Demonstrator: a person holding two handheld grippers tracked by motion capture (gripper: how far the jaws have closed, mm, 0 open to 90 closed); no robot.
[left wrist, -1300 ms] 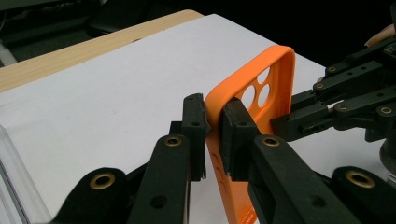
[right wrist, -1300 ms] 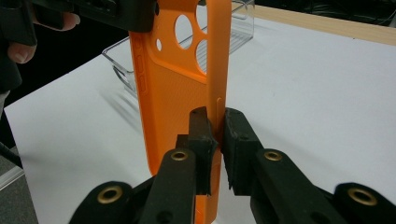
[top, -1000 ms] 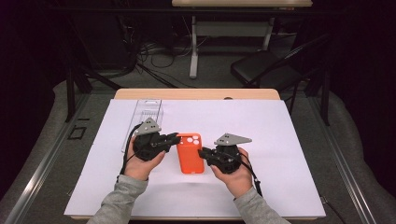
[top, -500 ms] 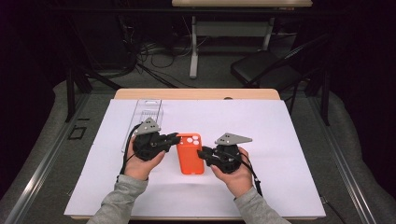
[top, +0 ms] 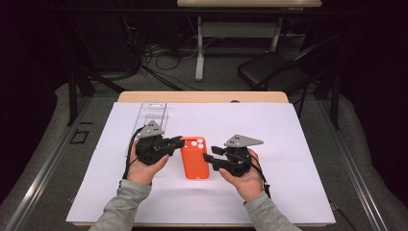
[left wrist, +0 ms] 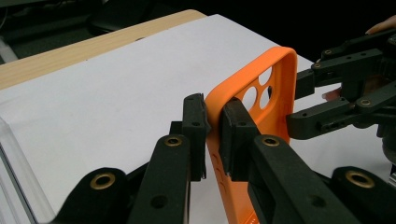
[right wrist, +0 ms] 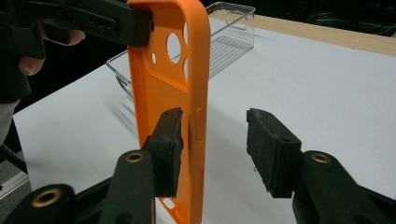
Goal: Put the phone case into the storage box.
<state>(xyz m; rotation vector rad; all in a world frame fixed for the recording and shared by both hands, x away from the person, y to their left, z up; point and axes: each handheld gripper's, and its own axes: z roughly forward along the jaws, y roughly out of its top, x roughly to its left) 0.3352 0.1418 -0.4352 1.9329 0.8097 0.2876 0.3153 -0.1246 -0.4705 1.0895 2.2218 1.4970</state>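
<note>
An orange phone case (top: pixel 195 156) with camera holes is held just above the white sheet at mid table. My left gripper (top: pixel 179 143) is shut on its left rim; in the left gripper view both pads pinch the rim of the case (left wrist: pixel 254 88) at the left gripper (left wrist: pixel 212 135). My right gripper (top: pixel 208 160) is at the case's right edge. Its jaws have just been opening. In the right gripper view the case (right wrist: pixel 163 70) stands on edge between the jaws of the right gripper (right wrist: pixel 219 144), and the right pad (right wrist: pixel 271 149) stands well off it.
A clear plastic tray (top: pixel 151 115) lies at the back left of the white sheet (top: pixel 288 134), behind my left hand. The sheet covers a wooden table (top: pixel 202 96). A dark chair (top: pixel 274 72) and cables are on the floor beyond.
Both hands and the orange case stay in the same place. The right gripper's jaws look slightly wider apart at the case's right edge.
</note>
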